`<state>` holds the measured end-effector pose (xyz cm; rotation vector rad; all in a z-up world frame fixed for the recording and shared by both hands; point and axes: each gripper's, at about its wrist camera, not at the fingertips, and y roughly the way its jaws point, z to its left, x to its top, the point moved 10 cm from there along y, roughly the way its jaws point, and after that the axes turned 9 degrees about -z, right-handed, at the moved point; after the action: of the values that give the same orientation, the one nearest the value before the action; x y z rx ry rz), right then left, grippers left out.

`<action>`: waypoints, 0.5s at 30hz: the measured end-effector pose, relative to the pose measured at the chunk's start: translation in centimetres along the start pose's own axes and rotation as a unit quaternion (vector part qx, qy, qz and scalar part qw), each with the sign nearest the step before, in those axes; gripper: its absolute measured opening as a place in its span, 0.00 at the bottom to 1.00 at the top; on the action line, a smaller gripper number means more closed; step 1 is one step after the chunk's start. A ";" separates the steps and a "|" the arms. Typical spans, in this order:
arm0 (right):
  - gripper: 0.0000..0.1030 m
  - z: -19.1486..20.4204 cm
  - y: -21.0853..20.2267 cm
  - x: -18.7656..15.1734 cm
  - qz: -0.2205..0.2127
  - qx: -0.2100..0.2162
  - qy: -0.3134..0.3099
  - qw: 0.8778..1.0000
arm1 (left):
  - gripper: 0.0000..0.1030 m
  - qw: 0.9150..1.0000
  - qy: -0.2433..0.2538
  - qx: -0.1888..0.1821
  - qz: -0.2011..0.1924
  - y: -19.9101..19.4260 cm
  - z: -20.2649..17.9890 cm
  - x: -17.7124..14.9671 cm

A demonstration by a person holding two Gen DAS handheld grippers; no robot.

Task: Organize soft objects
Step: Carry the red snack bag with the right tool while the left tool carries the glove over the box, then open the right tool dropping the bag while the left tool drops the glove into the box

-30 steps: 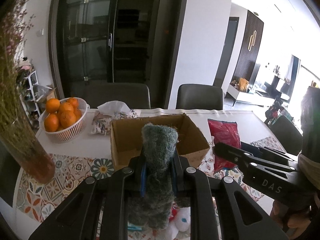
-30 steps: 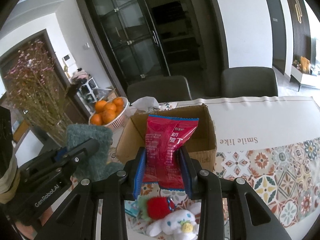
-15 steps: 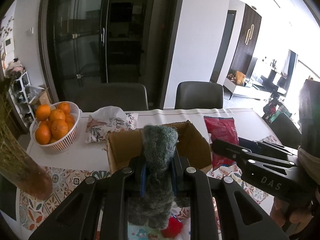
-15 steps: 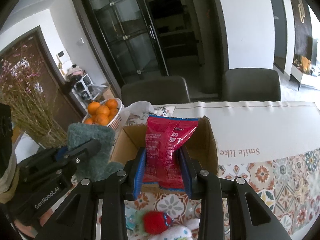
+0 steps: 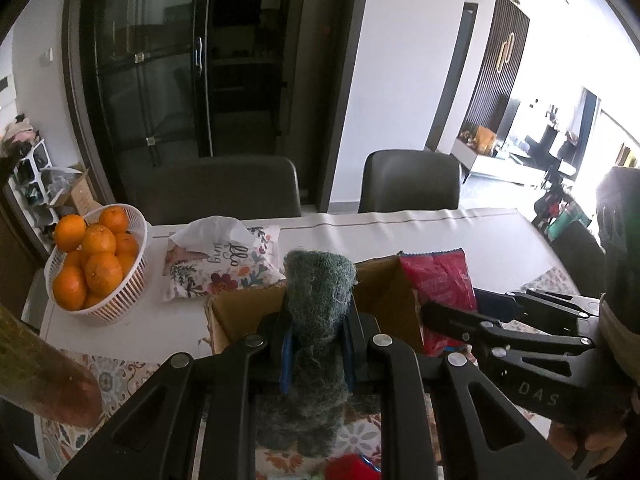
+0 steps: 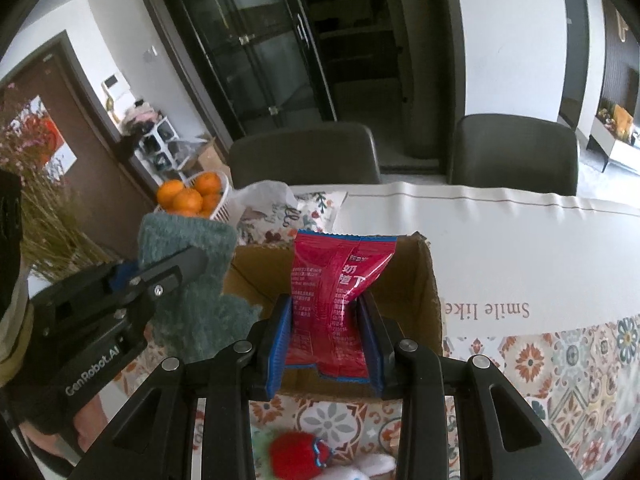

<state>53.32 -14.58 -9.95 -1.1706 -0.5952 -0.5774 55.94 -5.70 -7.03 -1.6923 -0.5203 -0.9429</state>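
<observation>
Risk sits at release: our left gripper clamps the green knit piece and our right gripper pinches the red snack packet, both above the cardboard box at twelve o'clock; crowded jaws could collide, dropping something outside.

A fuzzy grey-green knit piece stands upright at lower centre. A red snack packet stands upright before the open cardboard box.
</observation>
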 end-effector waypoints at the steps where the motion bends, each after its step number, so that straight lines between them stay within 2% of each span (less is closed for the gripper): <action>1: 0.33 -0.2 0.5 -0.2 0.008 -0.001 -0.001 1.000 | 0.20 1.000 0.002 0.002 0.002 0.5 0.1 0.0; 10: 0.33 -1.7 4.8 -1.5 0.050 -0.005 0.000 0.999 | 0.21 0.998 0.016 0.016 0.050 5.0 1.0 -1.6; 15: 0.33 -2.1 6.4 -2.2 0.069 -0.006 -0.002 0.998 | 0.24 0.996 0.013 0.010 0.086 7.1 0.9 -3.1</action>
<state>56.40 -14.49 -16.32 -1.2146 -0.5097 -0.4622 59.60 -6.81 -13.79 -1.6762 -0.3592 -0.8322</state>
